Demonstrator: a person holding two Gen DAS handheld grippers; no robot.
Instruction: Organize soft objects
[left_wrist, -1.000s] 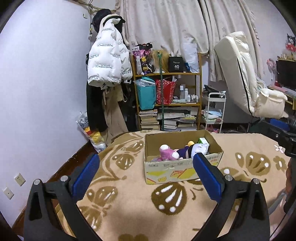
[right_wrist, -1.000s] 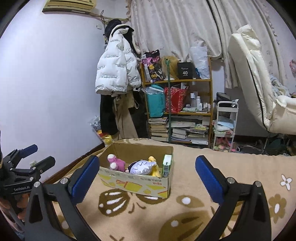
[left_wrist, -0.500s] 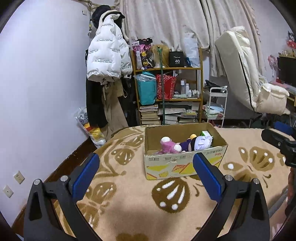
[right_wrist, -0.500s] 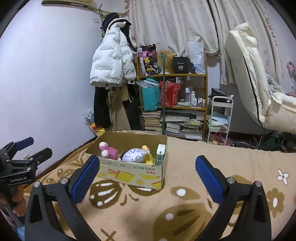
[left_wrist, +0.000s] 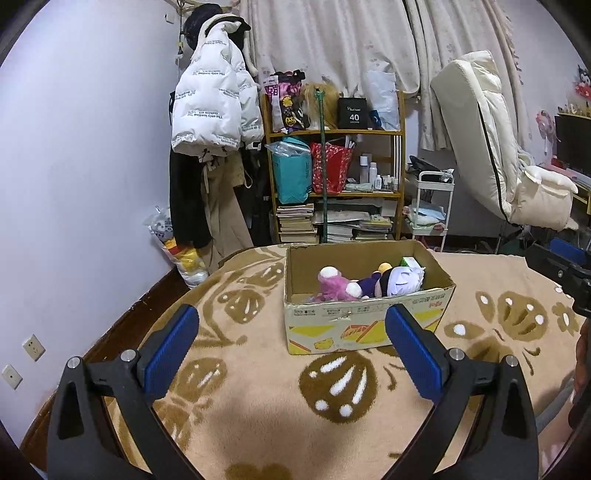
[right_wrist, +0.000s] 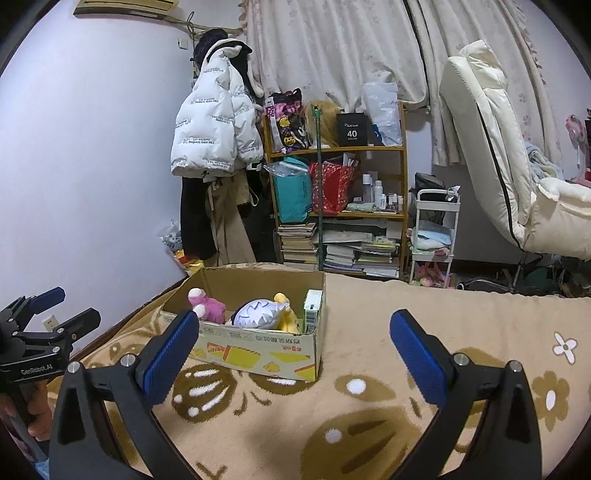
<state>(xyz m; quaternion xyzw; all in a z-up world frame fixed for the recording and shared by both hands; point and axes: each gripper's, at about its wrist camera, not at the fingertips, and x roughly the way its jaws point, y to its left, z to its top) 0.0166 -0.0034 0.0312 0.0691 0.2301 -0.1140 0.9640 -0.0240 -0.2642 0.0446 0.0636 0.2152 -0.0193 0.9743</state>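
Soft toys fill a cardboard box (left_wrist: 369, 325) that stands on a beige blanket (left_wrist: 258, 398) with brown flower patterns. From the left wrist view, the left gripper (left_wrist: 291, 347) hangs empty with its blue pads spread wide, and the box lies ahead of it, slightly toward the right finger, whose pad tip overlaps the box's front wall in the picture (contact cannot be told). Inside the box a pink plush (left_wrist: 334, 284) lies on the left, and a white-headed plush (left_wrist: 400, 280) in a dark purple body lies beside it on the right, with a green and white carton (left_wrist: 410, 262) just behind. Part of the right gripper (left_wrist: 565, 273) shows at the right edge, well apart from the box.

From the right wrist view, the right gripper (right_wrist: 293, 350) is likewise empty, pads wide apart. The box (right_wrist: 258, 350) sits ahead and toward its left finger, whose pad overlaps the box's near corner in the picture. The pink plush (right_wrist: 208, 306), the white-headed plush (right_wrist: 258, 314), a yellow plush (right_wrist: 286, 317) and the carton (right_wrist: 312, 310) lie inside. The left gripper (right_wrist: 46, 314) appears at the far left, open, held by a hand (right_wrist: 37, 410).
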